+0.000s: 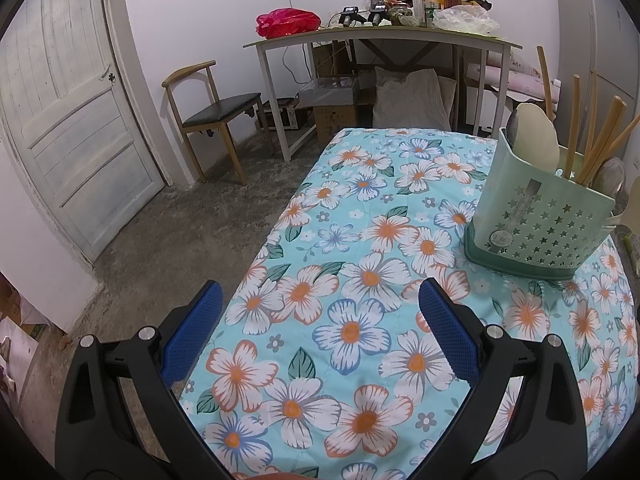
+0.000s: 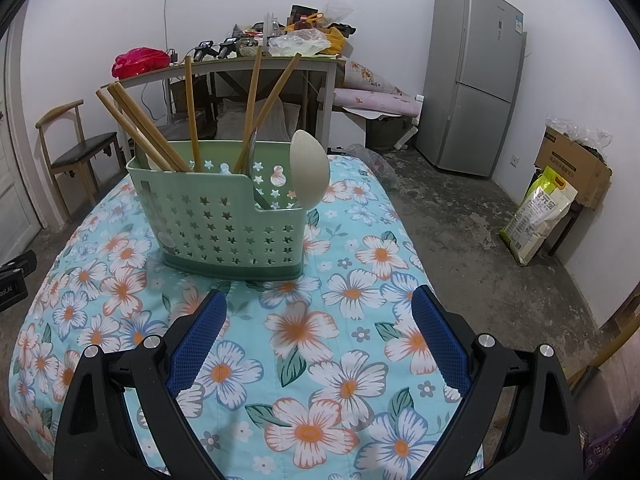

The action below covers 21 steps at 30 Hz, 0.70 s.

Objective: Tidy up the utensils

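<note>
Chopsticks and a pale spoon stand in the green caddy at mid-table. Both grippers, left and right, gape wide and empty. Judged light, stiff, smooth; pinch each upper shaft.

The holder stands on the counter, with chopsticks upright inside and a spoon in its right compartment. Behind the counter stands a desk; a chair is to its left, a fridge to its right.
</note>
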Each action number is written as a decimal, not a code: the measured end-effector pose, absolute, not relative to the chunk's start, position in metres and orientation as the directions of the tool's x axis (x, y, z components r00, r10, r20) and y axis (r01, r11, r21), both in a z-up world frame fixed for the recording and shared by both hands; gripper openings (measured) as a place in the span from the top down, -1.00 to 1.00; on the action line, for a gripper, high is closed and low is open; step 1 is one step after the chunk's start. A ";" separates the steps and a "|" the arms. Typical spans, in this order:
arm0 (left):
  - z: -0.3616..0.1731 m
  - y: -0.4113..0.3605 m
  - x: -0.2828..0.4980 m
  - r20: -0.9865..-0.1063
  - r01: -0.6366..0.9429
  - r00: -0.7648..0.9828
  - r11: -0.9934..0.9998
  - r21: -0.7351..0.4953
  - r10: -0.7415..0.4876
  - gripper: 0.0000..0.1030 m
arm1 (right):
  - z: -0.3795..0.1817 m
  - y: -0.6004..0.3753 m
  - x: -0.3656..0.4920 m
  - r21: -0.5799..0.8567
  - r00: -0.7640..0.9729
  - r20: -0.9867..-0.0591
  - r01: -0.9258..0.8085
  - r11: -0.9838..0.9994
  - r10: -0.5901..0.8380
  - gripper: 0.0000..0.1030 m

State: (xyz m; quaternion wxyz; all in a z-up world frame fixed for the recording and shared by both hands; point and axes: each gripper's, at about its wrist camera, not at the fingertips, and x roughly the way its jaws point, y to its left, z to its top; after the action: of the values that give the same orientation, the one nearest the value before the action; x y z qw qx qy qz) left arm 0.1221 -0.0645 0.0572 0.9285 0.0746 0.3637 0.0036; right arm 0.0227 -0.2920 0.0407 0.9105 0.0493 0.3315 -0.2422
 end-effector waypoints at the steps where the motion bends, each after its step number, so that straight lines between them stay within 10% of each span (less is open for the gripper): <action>1: 0.056 -0.064 0.122 -0.675 0.047 0.735 0.989 0.140 0.061 -0.84 | 0.041 -0.292 0.023 -0.071 0.663 -0.627 0.474 0.878 -0.409 -0.77; 21: 0.057 -0.064 0.122 -0.674 0.048 0.736 0.989 0.141 0.060 -0.84 | 0.042 -0.292 0.022 -0.072 0.665 -0.625 0.473 0.878 -0.409 -0.77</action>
State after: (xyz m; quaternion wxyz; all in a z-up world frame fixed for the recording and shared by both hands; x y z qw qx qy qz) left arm 0.1221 -0.0639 0.0573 0.9287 0.0744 0.3633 0.0033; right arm 0.0222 -0.2922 0.0416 0.9111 0.0483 0.3299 -0.2422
